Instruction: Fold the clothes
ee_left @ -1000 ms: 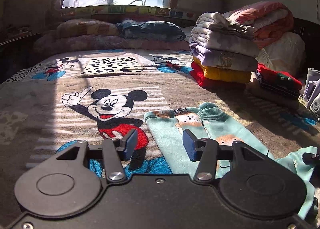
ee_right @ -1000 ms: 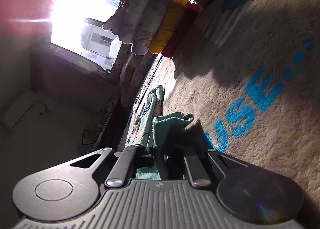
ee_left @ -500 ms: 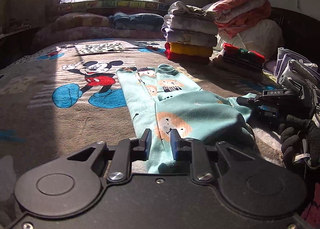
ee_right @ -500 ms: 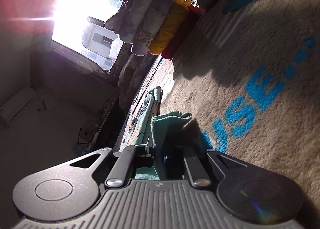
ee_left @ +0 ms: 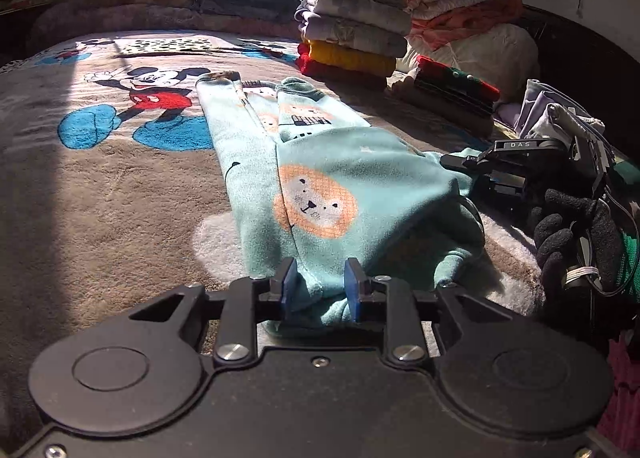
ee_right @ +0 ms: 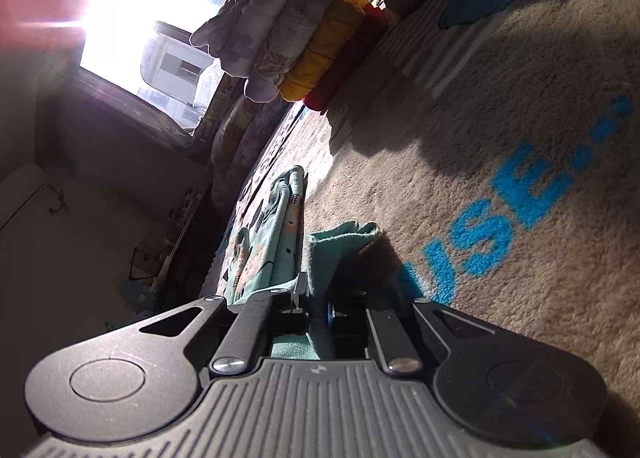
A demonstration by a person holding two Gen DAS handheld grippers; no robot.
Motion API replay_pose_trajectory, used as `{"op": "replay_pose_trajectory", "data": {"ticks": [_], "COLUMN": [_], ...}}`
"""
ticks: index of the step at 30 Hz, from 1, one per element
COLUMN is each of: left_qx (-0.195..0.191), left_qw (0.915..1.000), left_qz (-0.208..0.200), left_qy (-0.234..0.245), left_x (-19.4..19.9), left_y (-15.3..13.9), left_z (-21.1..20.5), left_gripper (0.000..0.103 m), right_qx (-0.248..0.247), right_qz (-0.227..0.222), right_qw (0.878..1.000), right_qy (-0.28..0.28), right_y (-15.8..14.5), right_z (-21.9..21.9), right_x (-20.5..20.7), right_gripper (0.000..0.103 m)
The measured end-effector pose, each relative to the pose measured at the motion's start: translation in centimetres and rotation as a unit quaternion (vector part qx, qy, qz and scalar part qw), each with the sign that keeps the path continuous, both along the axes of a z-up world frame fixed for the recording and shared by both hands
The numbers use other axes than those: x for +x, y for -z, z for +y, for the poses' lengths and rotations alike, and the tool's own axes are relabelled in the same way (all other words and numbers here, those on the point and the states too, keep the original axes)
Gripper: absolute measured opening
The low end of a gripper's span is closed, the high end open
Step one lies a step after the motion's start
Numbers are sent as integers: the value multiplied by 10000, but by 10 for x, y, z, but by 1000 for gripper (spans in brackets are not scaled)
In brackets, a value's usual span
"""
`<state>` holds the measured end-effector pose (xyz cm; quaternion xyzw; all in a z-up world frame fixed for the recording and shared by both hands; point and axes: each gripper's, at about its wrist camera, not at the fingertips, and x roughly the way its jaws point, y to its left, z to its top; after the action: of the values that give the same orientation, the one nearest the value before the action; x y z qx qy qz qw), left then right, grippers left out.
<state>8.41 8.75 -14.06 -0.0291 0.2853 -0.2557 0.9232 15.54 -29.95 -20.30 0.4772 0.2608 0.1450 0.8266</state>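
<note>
Bed blanket (ee_left: 120, 186), brown plush w/ cartoon mouse print, fills the left wrist view. Finished stack of folded clothes (ee_left: 352, 38) sits at 1 o'clock, well apart from the work area.

Task item: teal pyjama pants (ee_left: 320, 178), lion print, laid lengthwise from 12 o'clock down to 6 o'clock, legs far end, waist end near me.

Left gripper (ee_left: 319, 289): jaws part-closed, blue pads either side of a bunched waist hem. Fabric sits between them and looks pinched, but I can't confirm full clamp.

Right gripper (ee_right: 320, 310), seen at 3 o'clock in the left view w/ a black-gloved hand (ee_left: 576, 234) on it: rolled on its side, jaws nearly together, a teal fold standing up between them. Reads as gripped.

Step in hand, my judgement: both waist corners taken, next is lift-and-carry toward the leg cuffs at 12 o'clock.

Procedure notes:
1. Verify left pinch before lifting; close further if hem slips.
2. Raise both grippers together, keep waist edge taut btwn them, no sag.
3. Travel low over the pants; plush blanket may drag the lower layer.
4. Align waist edge w/ cuffs, then release both.
</note>
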Motion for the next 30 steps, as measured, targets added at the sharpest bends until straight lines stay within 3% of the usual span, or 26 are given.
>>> {"op": "replay_pose_trajectory", "data": {"ticks": [1,3,9,16,22,30], "left_qx": [-18,152,876,1160,1107,602], "left_qw": [9997,9983,9913,9863,9859,9893], "left_qz": [-191,-413,-658,-529,-459,-221], "left_qy": [145,374,737,1044,1173,1312], "left_x": [-5,-12,-11,-8,-7,0], "left_y": [-4,-5,6,18,23,21], "left_z": [2,-1,-17,-24,-23,-8], "left_gripper": [54,63,63,65,67,67], "right_qx": [-29,-22,-143,-88,-172,-751], "right_qz": [-23,-112,-154,-46,167,329], "right_qw": [10000,9999,9998,9999,9997,9966], "right_qy": [-12,-21,8,-41,5,-126], "right_y": [-6,-21,-68,-110,-134,-157], "right_z": [1,2,10,30,54,104], "right_x": [0,-1,9,33,61,101], "right_gripper": [10,10,10,10,10,10]}}
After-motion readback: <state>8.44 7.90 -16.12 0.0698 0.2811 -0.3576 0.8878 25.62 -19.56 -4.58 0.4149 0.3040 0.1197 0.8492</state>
